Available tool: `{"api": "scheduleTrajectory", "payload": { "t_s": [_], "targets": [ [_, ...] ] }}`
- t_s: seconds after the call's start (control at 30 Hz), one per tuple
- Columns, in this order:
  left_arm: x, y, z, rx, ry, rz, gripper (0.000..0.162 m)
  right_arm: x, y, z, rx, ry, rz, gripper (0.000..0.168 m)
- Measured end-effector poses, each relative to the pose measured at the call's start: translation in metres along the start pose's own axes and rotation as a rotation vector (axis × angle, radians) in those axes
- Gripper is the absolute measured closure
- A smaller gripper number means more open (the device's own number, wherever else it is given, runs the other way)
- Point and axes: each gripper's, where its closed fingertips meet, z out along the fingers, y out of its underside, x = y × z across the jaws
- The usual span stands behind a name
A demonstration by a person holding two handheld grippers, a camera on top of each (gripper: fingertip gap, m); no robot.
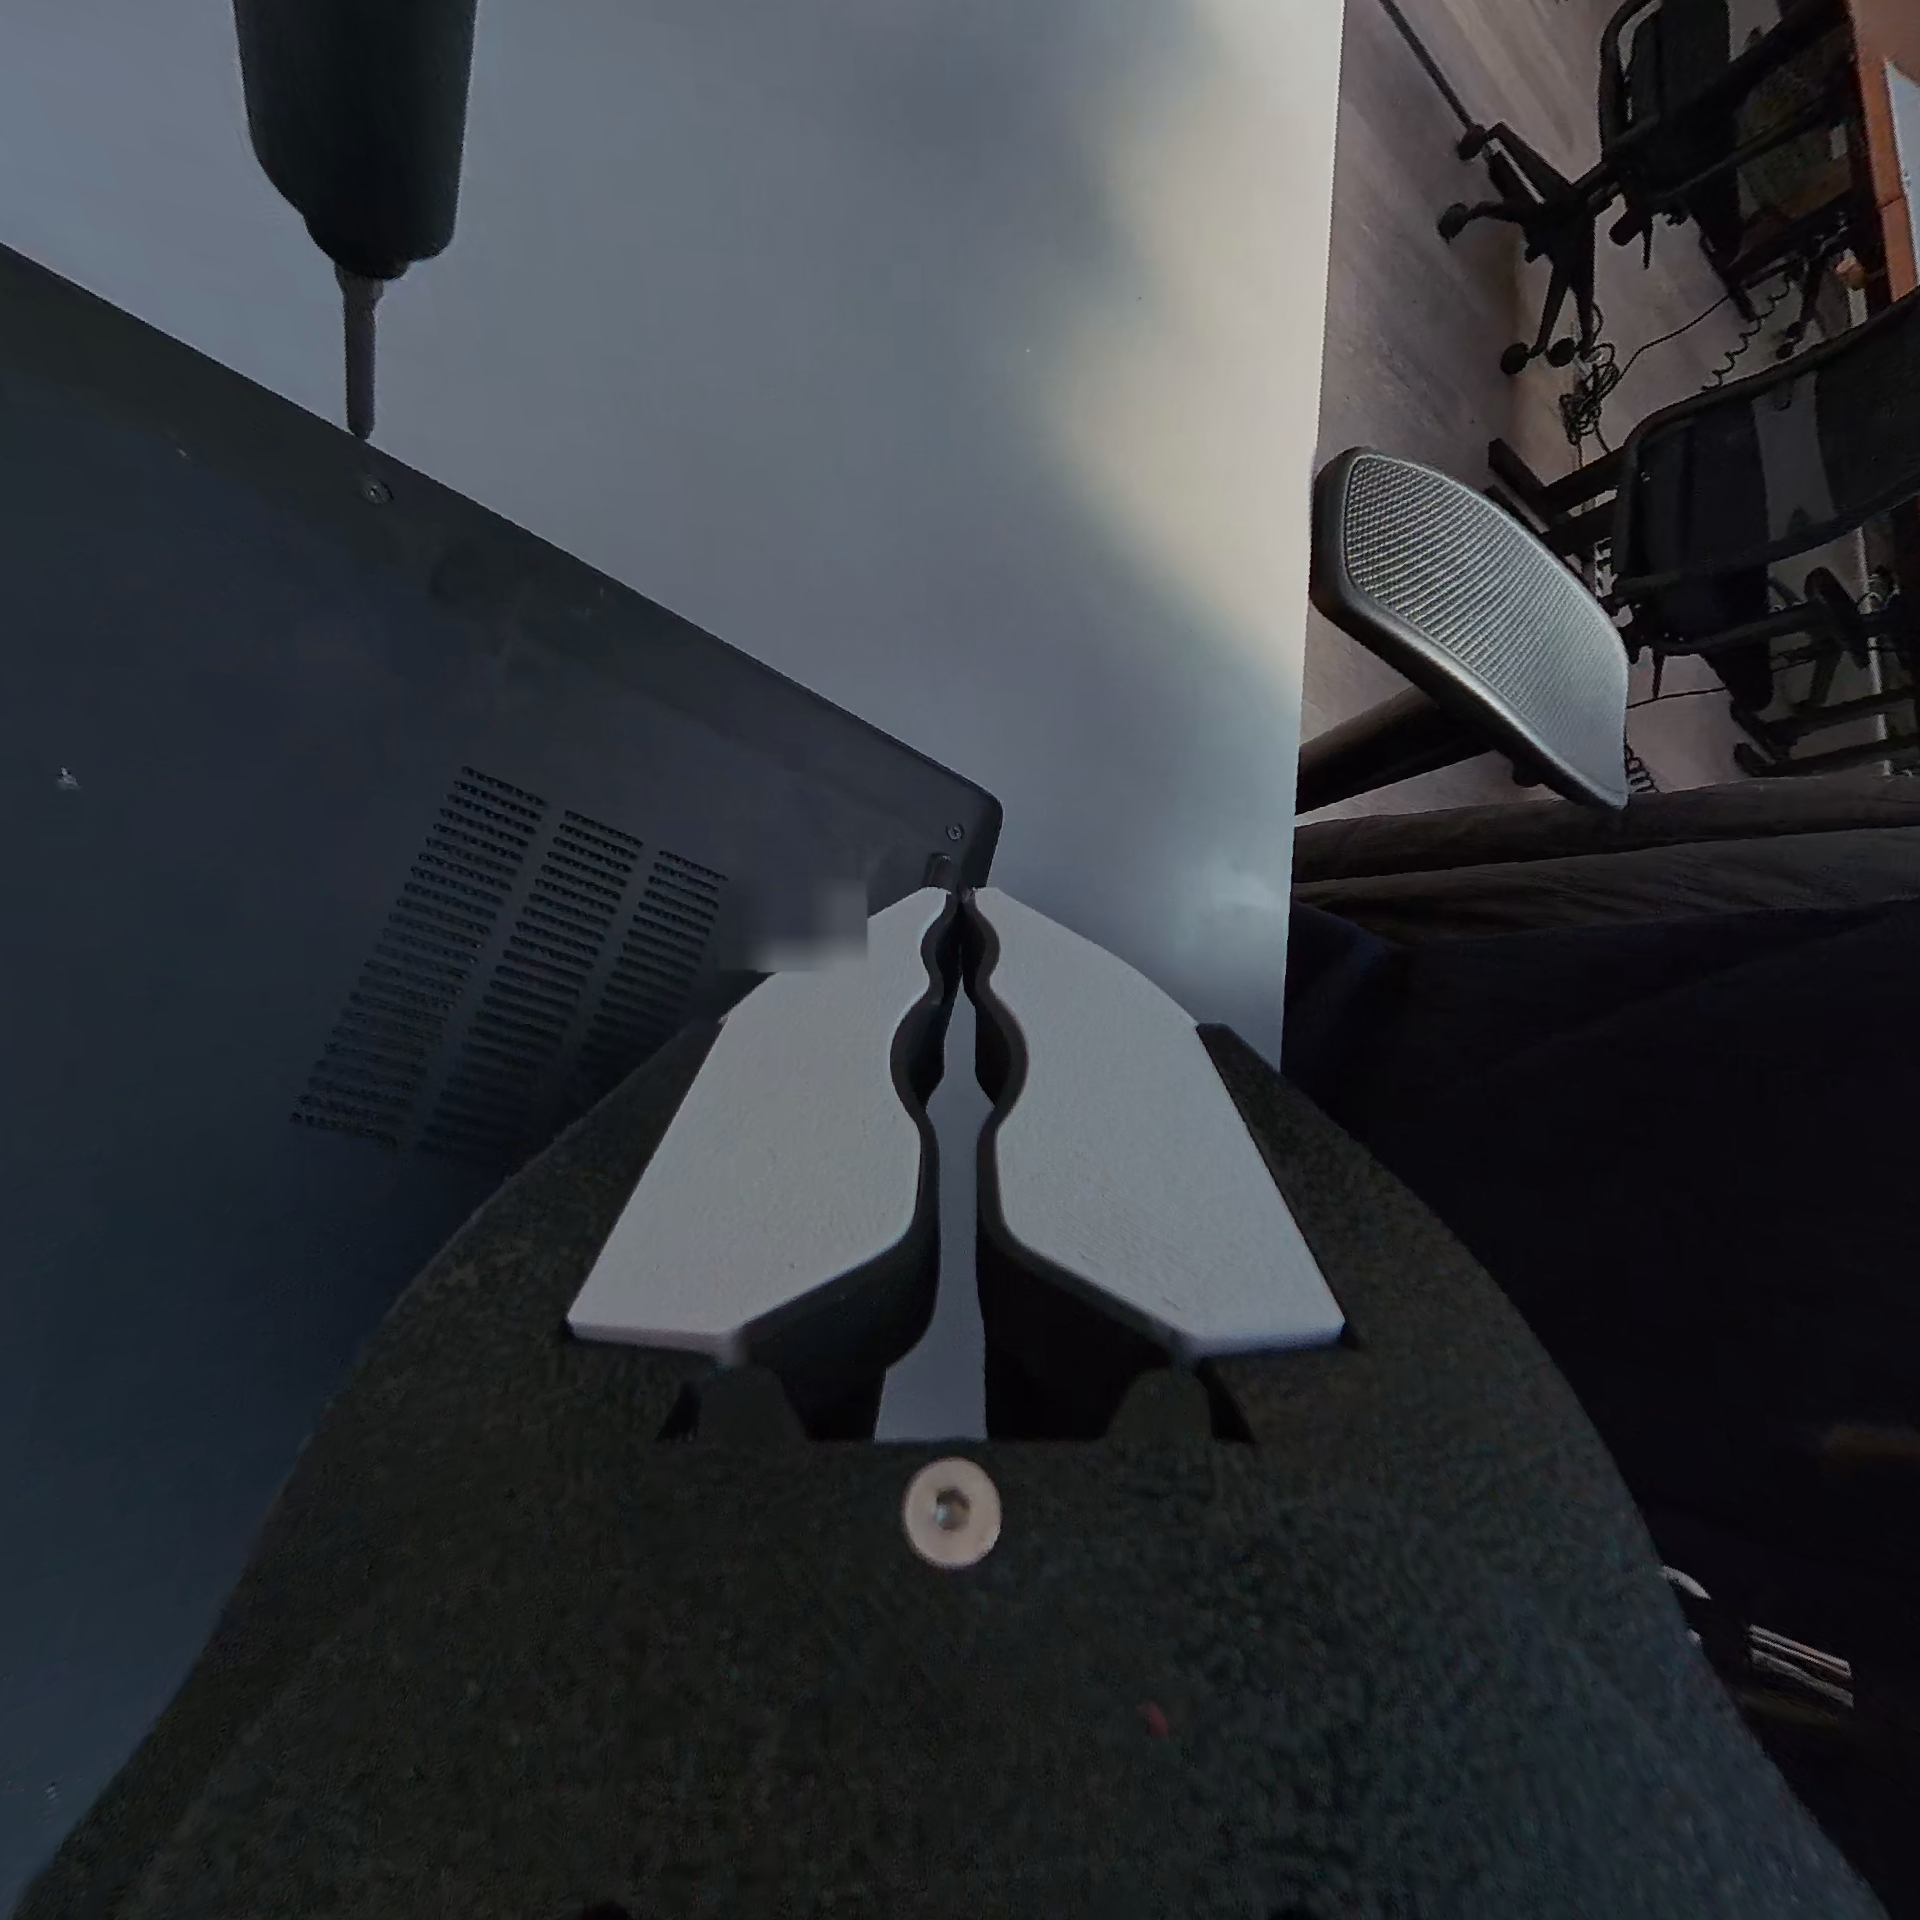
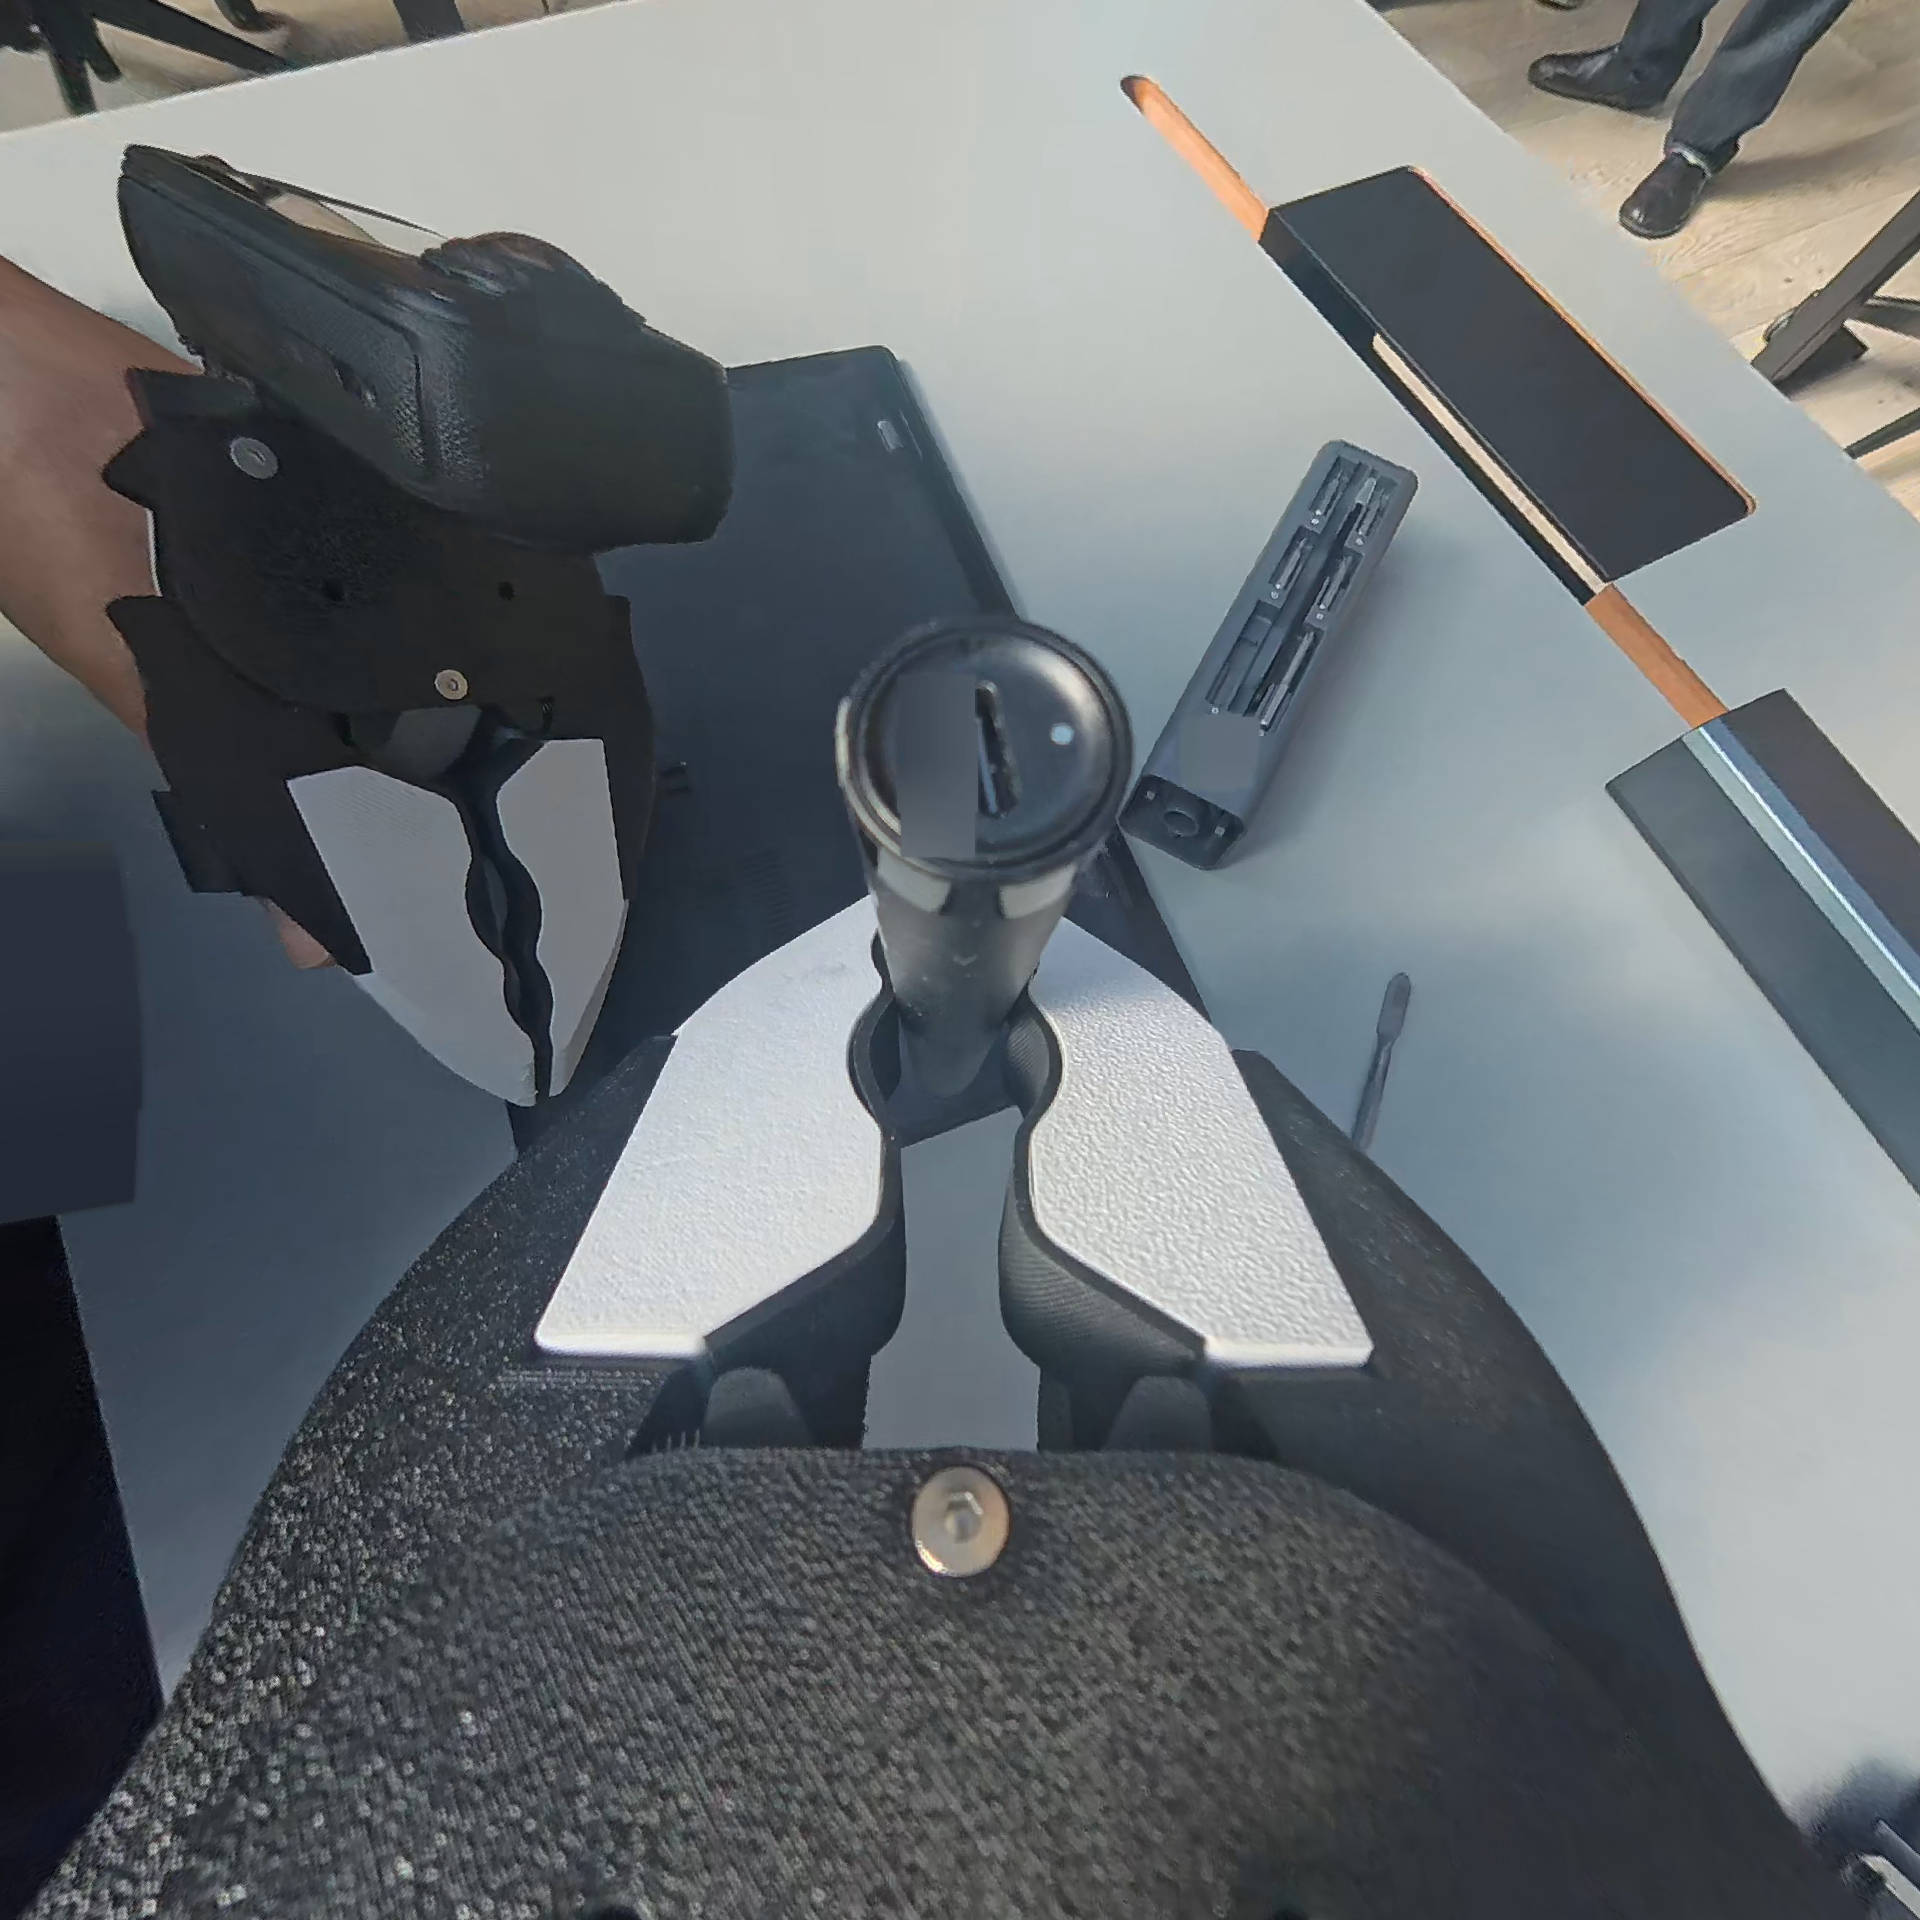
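We've got right gripper clamped on electric screwdriver, bit on laptop screw at 11 o'clock; left gripper pinched shut, bracing corner.

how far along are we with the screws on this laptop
Done: the bit case lies open, and the screwdriver is clamped in the right gripper. In hand: its bit touches the laptop base beside an edge screw, while the shut left gripper rests at the corner. Left: that screw and the corner screw are both in place, and the base is on.
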Motion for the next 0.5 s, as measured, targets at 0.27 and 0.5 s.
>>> {"api": "scheduleTrajectory", "payload": {
  "t_s": [0.27,0.5],
  "targets": [
    [0.005,0.008,-0.004,-0.002,-0.007,0.003,0.162,-0.071,0.021,-0.012,-0.017,-0.123,0.025,0.153],
    [0.019,0.021,0.0,-0.013,0.001,0.006,0.162,-0.099,0.026,-0.018,0.001,-0.131,0.017,0.153]
  ]
}}
